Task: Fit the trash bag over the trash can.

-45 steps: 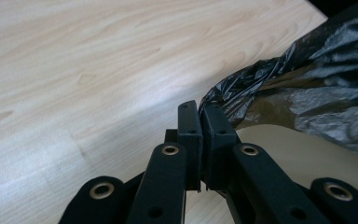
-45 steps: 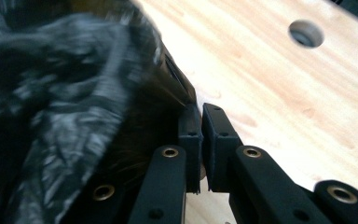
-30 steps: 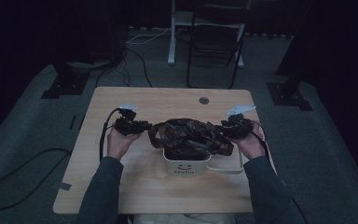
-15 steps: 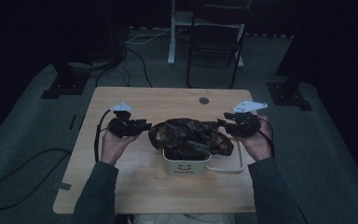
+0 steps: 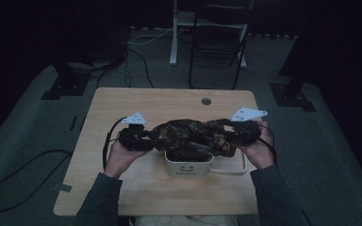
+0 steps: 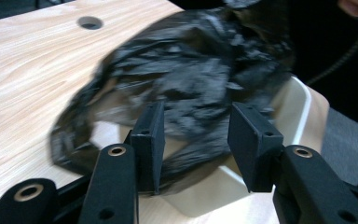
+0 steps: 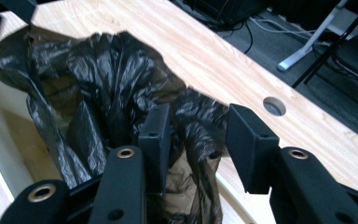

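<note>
Nearest the person, a bare strip of the wooden table ran along its front edge, with free room to either side of the forearms. Just beyond it stood a small cream bin near the table's middle, a crumpled black plastic bag draped over its rim and spilling past both sides. The left gripper hovered at the bag's left end; its jaws had just been opening and stood apart, a fold of bag lying loosely between them without either pad pressing on it. The right gripper hung at the bag's right end, its jaws also apart after opening a little, the plastic's edge loose between them. Behind the bin the tabletop lay open as far as a round cable hole near the far edge. Past that edge, on the dark floor, stood a chair and loose cables, well apart from the table.
</note>
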A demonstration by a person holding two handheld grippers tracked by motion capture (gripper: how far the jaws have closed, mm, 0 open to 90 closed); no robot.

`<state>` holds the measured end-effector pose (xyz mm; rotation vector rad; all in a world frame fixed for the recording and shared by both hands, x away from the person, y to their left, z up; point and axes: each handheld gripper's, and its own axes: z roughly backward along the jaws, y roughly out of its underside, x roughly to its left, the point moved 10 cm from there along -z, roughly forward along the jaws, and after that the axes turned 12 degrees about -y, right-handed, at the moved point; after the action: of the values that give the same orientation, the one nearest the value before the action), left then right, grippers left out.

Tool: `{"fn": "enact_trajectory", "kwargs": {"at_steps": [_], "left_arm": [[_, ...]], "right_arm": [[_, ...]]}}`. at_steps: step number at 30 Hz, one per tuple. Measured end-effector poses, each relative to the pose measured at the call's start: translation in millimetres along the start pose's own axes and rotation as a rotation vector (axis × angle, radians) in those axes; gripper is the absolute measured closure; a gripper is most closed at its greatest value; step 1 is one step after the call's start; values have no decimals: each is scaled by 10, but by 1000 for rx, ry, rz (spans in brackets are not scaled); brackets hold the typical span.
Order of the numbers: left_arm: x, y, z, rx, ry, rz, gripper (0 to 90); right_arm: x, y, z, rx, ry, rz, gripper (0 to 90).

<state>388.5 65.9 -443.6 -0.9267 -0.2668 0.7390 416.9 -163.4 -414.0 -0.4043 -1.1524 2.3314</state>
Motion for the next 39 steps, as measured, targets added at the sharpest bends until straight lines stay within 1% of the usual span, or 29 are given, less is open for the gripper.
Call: {"fn": "enact_trajectory", "kwargs": {"at_steps": [1, 2, 3, 4, 7, 9, 10, 11, 12, 14, 17, 20, 21, 22, 29, 31, 34, 35, 39], "left_arm": [[-47, -9, 3, -1, 10, -12, 559], [-47, -9, 3, -1, 10, -12, 556], [-137, -14, -5, 11, 20, -40, 556], [-174, -15, -14, 14, 23, -50, 548], [-261, -13, -48, 25, 35, -75, 541], [-301, -11, -81, 31, 31, -88, 540], [-317, -8, -101, 35, 22, -97, 540], [-324, -9, -122, 33, 2, -109, 541], [-328, -6, -140, 31, -15, -118, 569], [-350, 3, -164, 23, -30, -131, 653], [-388, 33, -183, 23, -52, -163, 774], [-434, 67, -175, 28, -42, -177, 874], [-446, 78, -166, 28, -37, -179, 895], [-456, 90, -153, 26, -34, -179, 897], [-486, 222, -13, 17, -21, -169, 900], [-487, 267, 37, 13, -12, -158, 900], [-488, 351, 102, 13, -2, -147, 900], [-494, 385, 120, 15, 7, -141, 900], [-484, 515, 154, 29, 9, -131, 900]], "right_arm": [[3, 24, -14, 6, -1, -1, 597], [3, 24, -14, 6, -1, -1, 597], [5, 49, -29, 9, -4, -4, 597], [1, 101, -53, 19, -7, -10, 597], [-6, 150, -70, 22, -12, -17, 597], [-15, 178, -78, 26, -12, -26, 597], [-26, 193, -83, 29, -12, -30, 597], [-42, 207, -91, 30, -9, -33, 598], [-58, 224, -98, 32, -7, -38, 598], [-90, 260, -110, 36, -3, -52, 600], [-133, 314, -125, 40, 3, -70, 606], [-174, 357, -126, 41, 9, -90, 614], [-186, 369, -124, 43, 11, -93, 615], [-193, 380, -123, 43, 12, -99, 616], [-229, 462, -111, 53, 20, -123, 620], [-241, 489, -103, 56, 23, -131, 620], [-250, 541, -95, 67, 26, -141, 620], [-250, 557, -93, 68, 27, -146, 620], [-216, 631, -80, 78, 19, -150, 619]]}}
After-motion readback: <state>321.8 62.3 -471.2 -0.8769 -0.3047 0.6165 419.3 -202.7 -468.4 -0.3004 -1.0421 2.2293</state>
